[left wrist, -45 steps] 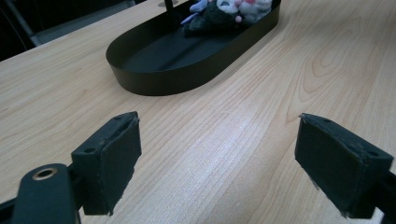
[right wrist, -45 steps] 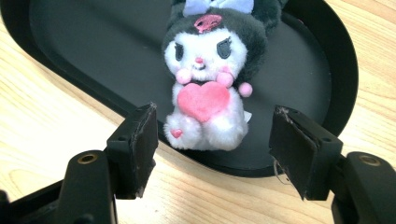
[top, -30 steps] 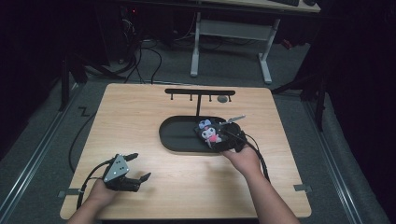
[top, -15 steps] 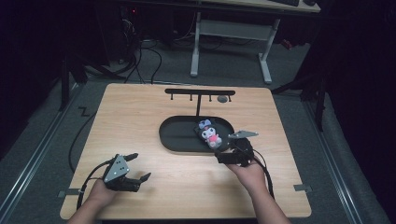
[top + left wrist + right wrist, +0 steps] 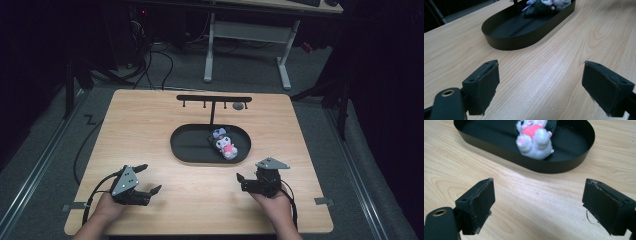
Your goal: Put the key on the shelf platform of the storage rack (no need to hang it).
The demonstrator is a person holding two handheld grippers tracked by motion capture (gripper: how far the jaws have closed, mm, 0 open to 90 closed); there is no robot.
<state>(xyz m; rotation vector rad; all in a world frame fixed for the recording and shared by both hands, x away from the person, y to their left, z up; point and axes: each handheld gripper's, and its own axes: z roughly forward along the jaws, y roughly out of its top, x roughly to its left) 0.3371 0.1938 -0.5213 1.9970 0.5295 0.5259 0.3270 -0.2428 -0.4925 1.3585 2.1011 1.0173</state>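
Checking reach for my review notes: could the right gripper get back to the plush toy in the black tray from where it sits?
Probably yes. The right gripper is open, with bare table between it and the tray; the plush toy lies uncovered.

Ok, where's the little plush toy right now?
In the high view the plush toy lies inside the black oval tray, toward its right end, just below the black rack and beyond the right gripper.

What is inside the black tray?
A plush toy lies inside the black tray, toward its right end. The rest of the floor is bare. Whatever is under the toy is covered.
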